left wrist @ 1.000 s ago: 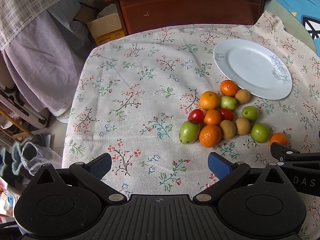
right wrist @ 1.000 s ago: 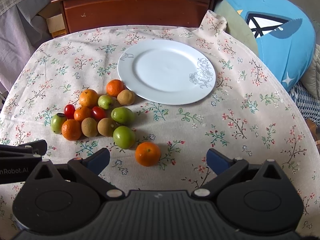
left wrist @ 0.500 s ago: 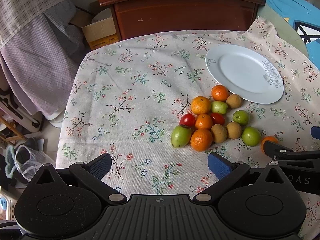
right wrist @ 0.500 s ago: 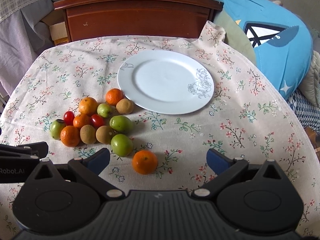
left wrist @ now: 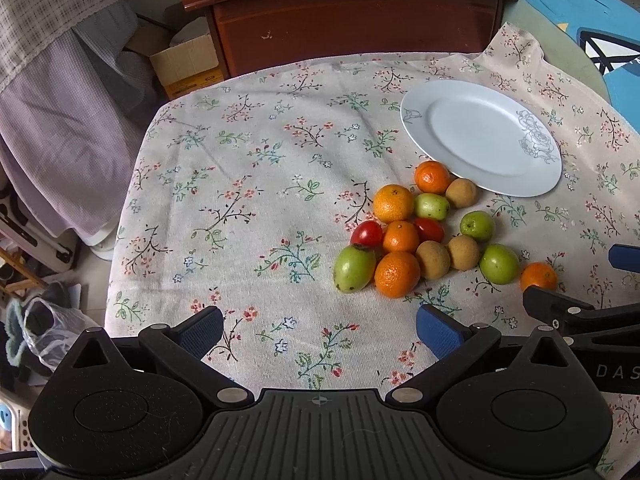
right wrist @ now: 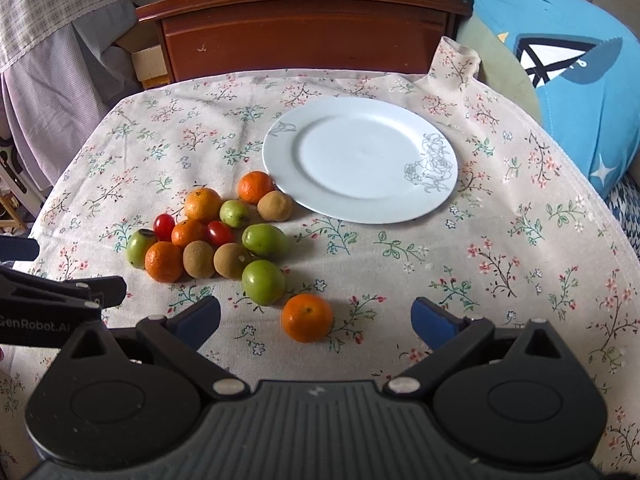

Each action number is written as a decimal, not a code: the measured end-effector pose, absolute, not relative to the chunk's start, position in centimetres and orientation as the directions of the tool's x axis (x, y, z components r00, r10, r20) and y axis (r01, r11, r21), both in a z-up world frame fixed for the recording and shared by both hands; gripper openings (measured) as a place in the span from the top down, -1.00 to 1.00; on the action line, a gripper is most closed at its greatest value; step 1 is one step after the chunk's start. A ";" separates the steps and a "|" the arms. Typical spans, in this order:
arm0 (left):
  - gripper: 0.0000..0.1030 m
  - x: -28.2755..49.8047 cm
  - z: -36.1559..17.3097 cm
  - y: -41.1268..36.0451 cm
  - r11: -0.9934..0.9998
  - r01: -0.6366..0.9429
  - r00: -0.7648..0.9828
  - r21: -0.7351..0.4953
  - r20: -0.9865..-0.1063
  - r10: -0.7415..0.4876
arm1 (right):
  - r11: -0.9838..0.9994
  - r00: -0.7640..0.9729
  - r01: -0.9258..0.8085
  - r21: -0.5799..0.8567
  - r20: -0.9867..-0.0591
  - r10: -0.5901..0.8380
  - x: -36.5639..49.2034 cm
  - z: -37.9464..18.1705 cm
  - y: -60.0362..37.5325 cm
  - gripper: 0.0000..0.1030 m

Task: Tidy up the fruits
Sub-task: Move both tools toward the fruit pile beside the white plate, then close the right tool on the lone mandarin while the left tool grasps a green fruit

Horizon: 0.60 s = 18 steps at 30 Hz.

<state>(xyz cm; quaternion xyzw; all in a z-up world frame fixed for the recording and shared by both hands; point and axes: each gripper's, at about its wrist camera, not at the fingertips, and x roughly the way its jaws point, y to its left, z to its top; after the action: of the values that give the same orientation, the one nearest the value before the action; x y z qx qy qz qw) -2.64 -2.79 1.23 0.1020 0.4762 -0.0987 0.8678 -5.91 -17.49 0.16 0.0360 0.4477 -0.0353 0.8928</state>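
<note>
Fruits, a loose cluster (right wrist: pixel 224 236), lie beside the empty white round plate (right wrist: pixel 360 160); both grippers' jaws gape empty. Next, likely: right gripper (right wrist: pixel 316 316) closes on the stray orange mandarin (right wrist: pixel 307 317).

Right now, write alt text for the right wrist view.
The open right gripper hovers over a lone orange on a floral tablecloth. Behind lie clustered fruits and an empty white plate.
</note>
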 end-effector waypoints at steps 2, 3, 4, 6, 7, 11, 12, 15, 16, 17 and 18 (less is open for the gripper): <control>-0.99 -2.7 1.1 -2.8 0.959 0.270 0.532 0.087 -0.844 -0.073 | 0.997 0.600 0.078 0.031 -0.800 -0.022 -6.0 -0.2 -17.4 -0.88; -0.99 -2.6 1.0 -2.8 0.959 0.270 0.533 0.089 -0.843 -0.072 | 0.997 0.599 0.076 0.024 -0.800 -0.026 -6.1 -0.4 -17.4 -0.83; -0.99 -2.6 0.9 -2.8 0.959 0.270 0.532 0.089 -0.843 -0.071 | 0.997 0.597 0.075 0.022 -0.802 -0.027 -6.1 -0.7 -17.4 -0.77; -0.98 -2.6 0.8 -2.8 0.958 0.272 0.532 0.086 -0.843 -0.076 | 0.997 0.592 0.071 0.038 -0.806 -0.011 -6.3 -1.1 -17.6 -0.70; -0.98 -2.5 0.7 -2.8 0.958 0.273 0.533 0.082 -0.843 -0.080 | 0.996 0.590 0.069 0.049 -0.807 -0.002 -6.3 -1.2 -17.7 -0.67; -0.97 -2.4 0.4 -2.8 0.958 0.279 0.534 0.069 -0.840 -0.095 | 0.996 0.593 0.070 0.063 -0.805 0.009 -6.5 -1.4 -18.1 -0.60; -0.97 -2.4 0.3 -2.8 0.958 0.279 0.535 0.071 -0.840 -0.094 | 0.995 0.595 0.071 0.069 -0.804 0.013 -6.5 -1.4 -18.2 -0.59; -0.95 -2.4 0.0 -3.0 0.955 0.285 0.538 0.078 -0.838 -0.092 | 0.994 0.598 0.069 0.084 -0.801 0.026 -6.5 -1.6 -18.4 -0.49; -0.92 -2.4 0.0 -3.1 0.954 0.288 0.538 0.078 -0.837 -0.094 | 0.994 0.597 0.068 0.088 -0.802 0.030 -6.4 -1.6 -18.4 -0.43; -0.90 -2.4 -0.1 -3.2 0.953 0.292 0.538 0.078 -0.837 -0.096 | 0.993 0.594 0.067 0.096 -0.804 0.038 -6.4 -1.7 -18.4 -0.40; -0.89 -2.4 -0.1 -3.2 0.952 0.295 0.539 0.079 -0.837 -0.098 | 0.992 0.591 0.067 0.105 -0.805 0.045 -6.4 -1.8 -18.5 -0.34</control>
<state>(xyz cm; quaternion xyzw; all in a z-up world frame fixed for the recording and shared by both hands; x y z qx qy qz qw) -2.38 -3.21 -0.14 0.1055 0.4668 -0.1126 0.8708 -6.35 -18.49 -1.80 0.0620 0.4520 -0.0059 0.8899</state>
